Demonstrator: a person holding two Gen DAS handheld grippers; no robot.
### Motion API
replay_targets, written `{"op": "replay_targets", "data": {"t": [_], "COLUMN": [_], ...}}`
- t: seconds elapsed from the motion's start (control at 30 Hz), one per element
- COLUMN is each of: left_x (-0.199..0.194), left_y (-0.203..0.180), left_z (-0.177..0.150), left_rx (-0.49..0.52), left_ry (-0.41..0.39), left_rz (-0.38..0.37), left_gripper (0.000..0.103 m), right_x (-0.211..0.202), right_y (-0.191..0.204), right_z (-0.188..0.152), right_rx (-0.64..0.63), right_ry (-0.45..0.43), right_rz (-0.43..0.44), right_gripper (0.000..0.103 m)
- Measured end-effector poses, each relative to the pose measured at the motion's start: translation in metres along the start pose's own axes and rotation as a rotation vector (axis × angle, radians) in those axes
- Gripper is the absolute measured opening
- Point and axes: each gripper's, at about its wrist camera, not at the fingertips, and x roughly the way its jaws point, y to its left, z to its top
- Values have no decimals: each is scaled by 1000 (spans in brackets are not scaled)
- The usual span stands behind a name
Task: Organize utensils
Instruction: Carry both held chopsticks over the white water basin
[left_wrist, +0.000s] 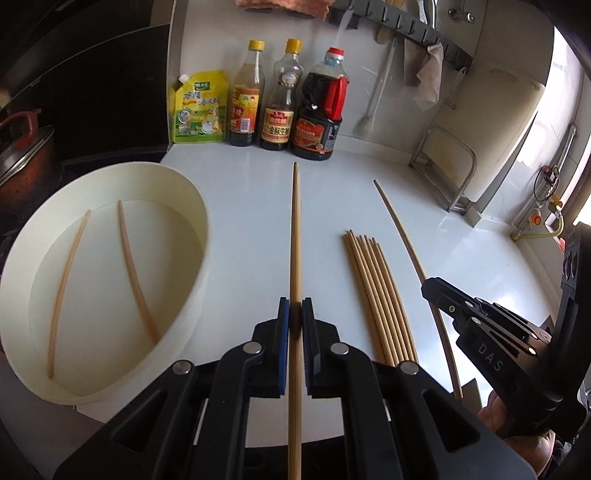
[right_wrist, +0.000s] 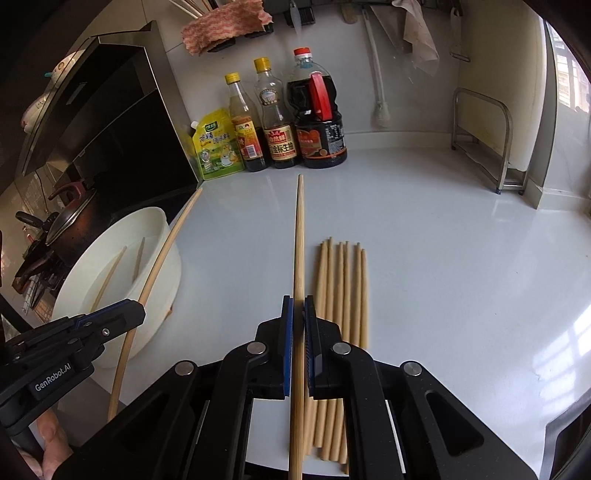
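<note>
Partly cropped, left tongs (left_wrist: 295, 314) pinching chopstick (left_wrist: 295, 236), rear end cut off

Glossy white counter (right_wrist: 443, 258) catching window glare, pale wall behind. Against that wall: yellow-green refill pouch (right_wrist: 216, 147), two yellow-capped glass sauce bottles (right_wrist: 245, 125), big dark soy sauce jug with red handle (right_wrist: 319, 122). Black range hood (right_wrist: 110, 110) at left, dark lidded pot (right_wrist: 70, 218) below it. Steel rack (right_wrist: 491, 140) with white cutting board (left_wrist: 491, 129) in the right corner. Hook rail (left_wrist: 406, 26) above, grey rag (left_wrist: 428, 74) hanging. Bright window (right_wrist: 569, 81) far right.
</note>
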Motion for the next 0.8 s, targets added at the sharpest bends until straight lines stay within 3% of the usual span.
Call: {"op": "replay_targets", "data": {"t": [0.2,0.4,0.8], "left_x": [-29,-38,-20], "left_y": [47,105,188], "left_z": [8,12,25], "left_rx": [-51,-101,-197], "left_ry": [-66,-89,-59], "left_rz": [64,184,214], "left_gripper": [7,7,7], "right_x": [11,41,97], "right_y": [51,108,205], "right_z": [18,32,49], "right_rx": [-59,-110,-208], "right_ry": [-13,22,130], "right_rz": [81,176,288], "right_gripper": [6,6,6]}}
